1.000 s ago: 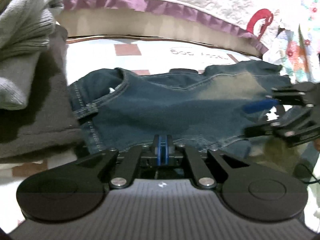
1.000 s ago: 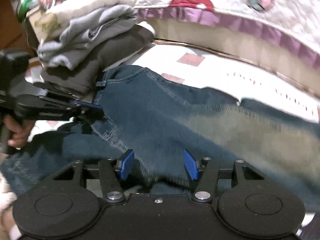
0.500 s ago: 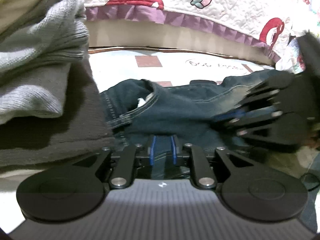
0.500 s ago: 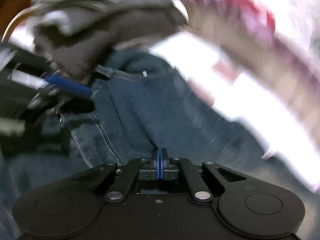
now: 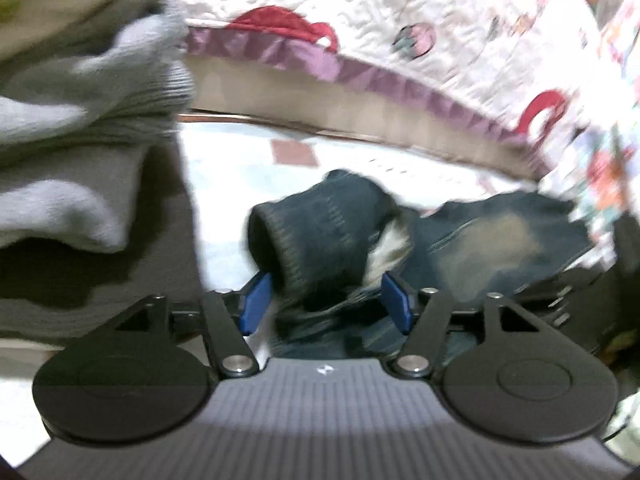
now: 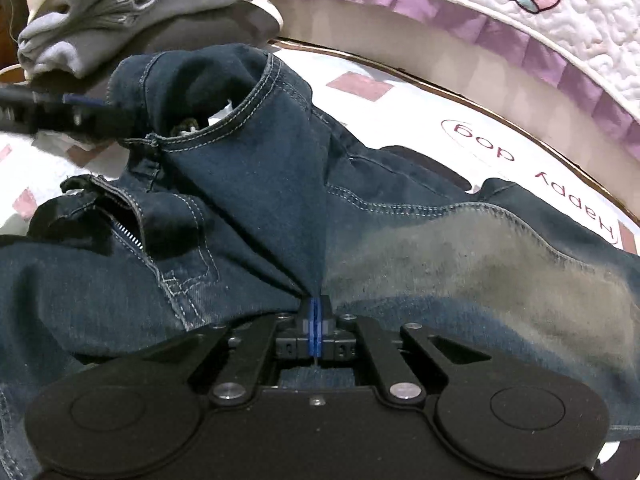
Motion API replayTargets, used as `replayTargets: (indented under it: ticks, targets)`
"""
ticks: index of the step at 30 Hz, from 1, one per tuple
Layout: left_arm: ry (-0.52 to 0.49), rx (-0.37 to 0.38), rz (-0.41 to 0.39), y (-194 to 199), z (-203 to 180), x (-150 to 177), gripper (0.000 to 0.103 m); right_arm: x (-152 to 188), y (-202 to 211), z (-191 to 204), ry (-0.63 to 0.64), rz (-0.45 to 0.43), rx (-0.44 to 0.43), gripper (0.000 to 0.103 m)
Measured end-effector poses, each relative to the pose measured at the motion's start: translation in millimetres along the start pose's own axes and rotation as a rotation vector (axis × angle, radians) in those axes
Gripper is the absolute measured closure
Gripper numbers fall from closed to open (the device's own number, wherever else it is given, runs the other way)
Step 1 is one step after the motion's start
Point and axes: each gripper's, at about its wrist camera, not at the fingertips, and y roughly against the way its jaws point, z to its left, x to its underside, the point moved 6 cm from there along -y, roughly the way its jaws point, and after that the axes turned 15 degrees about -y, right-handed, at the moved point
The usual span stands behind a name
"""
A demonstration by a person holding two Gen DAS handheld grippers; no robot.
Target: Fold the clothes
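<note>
Across the white patterned sheet (image 6: pixel 420 120) a pair of dark jeans (image 6: pixel 400 240) lies spread, its waistband bunched and raised toward the stack of grey folded clothes (image 6: pixel 132 12) at the far left. Behind runs a quilt (image 6: pixel 540 20) with a purple frill. Nearer, the right gripper (image 6: pixel 316 322) has its blue pads pressed tight together, pinching a ridge of denim. Beside the waistband, the left gripper (image 5: pixel 326 302) has just been opening; its pads stand apart with a lump of denim loose between them.
</note>
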Motion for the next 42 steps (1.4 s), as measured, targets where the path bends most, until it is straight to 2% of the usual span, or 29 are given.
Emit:
replayTargets:
  ticks: [2,4,5,6,7,8,10,11,13,14,16,19,21,24,26,29,32,34,36,38,41,42]
  targets:
    - [0.044,0.057,-0.01,-11,1,-8,0.032,1,-2,3,0.006,-0.002,-0.001,0.103]
    - [0.107,0.087,-0.005,-25,5,-14,0.032,2,-4,5,0.008,-0.002,-0.007,0.103]
    - [0.147,0.097,-0.007,-31,9,-17,0.035,1,-5,3,0.005,-0.001,-0.013,0.102]
    - [0.18,0.106,-0.012,-38,13,-20,0.066,1,-5,1,0.0,0.0,-0.03,0.101]
    - [0.152,0.086,-0.003,-42,12,-26,0.094,1,-3,0,-0.008,0.001,-0.05,0.101]
    - [0.125,0.066,0.005,-46,11,-31,0.098,1,3,-5,-0.031,-0.009,-0.095,0.1]
    - [-0.103,-0.099,-0.022,-36,-4,-59,0.099,-2,17,-22,-0.099,-0.035,-0.176,0.096]
    - [-0.193,-0.173,-0.084,-22,-12,-78,0.099,-5,26,-41,-0.165,-0.062,-0.164,0.085]
    - [-0.27,-0.339,-0.201,14,-16,-120,0.099,-10,42,-85,-0.304,-0.126,-0.116,0.076]
    - [-0.264,-0.407,-0.243,30,-12,-137,0.099,-10,48,-110,-0.377,-0.154,-0.085,0.074]
    - [-0.185,-0.451,-0.298,50,0,-157,0.099,-5,59,-156,-0.503,-0.182,-0.026,0.073]
    - [-0.247,-0.549,-0.231,32,6,-156,0.099,8,74,-206,-0.632,-0.202,0.051,0.068]
    - [-0.28,-0.544,-0.169,12,9,-147,0.099,19,82,-235,-0.712,-0.214,0.091,0.059]
    - [-0.282,-0.526,-0.105,-9,16,-136,0.099,40,84,-260,-0.811,-0.22,0.103,0.056]
    - [-0.267,-0.541,-0.095,-12,20,-133,0.099,55,85,-272,-0.871,-0.213,0.119,0.056]
    - [-0.271,-0.572,-0.122,-14,21,-139,0.099,72,85,-278,-0.916,-0.199,0.126,0.056]
    - [-0.302,-0.628,-0.101,-20,24,-144,0.099,78,84,-270,-0.915,-0.193,0.075,0.056]
    - [-0.357,-0.684,-0.066,-27,28,-152,0.098,77,87,-261,-0.861,-0.184,0.064,0.055]
    - [-0.321,-0.724,-0.081,-29,34,-160,0.098,74,91,-253,-0.81,-0.181,0.058,0.055]
    - [-0.319,-0.731,-0.046,-41,37,-160,0.098,71,97,-246,-0.767,-0.189,0.055,0.053]
    - [-0.449,-0.667,0.196,-76,32,-137,0.094,71,97,-236,-0.752,-0.182,0.015,0.052]
    - [-0.446,-0.637,0.205,-75,26,-130,0.091,71,95,-232,-0.742,-0.176,0.008,0.052]
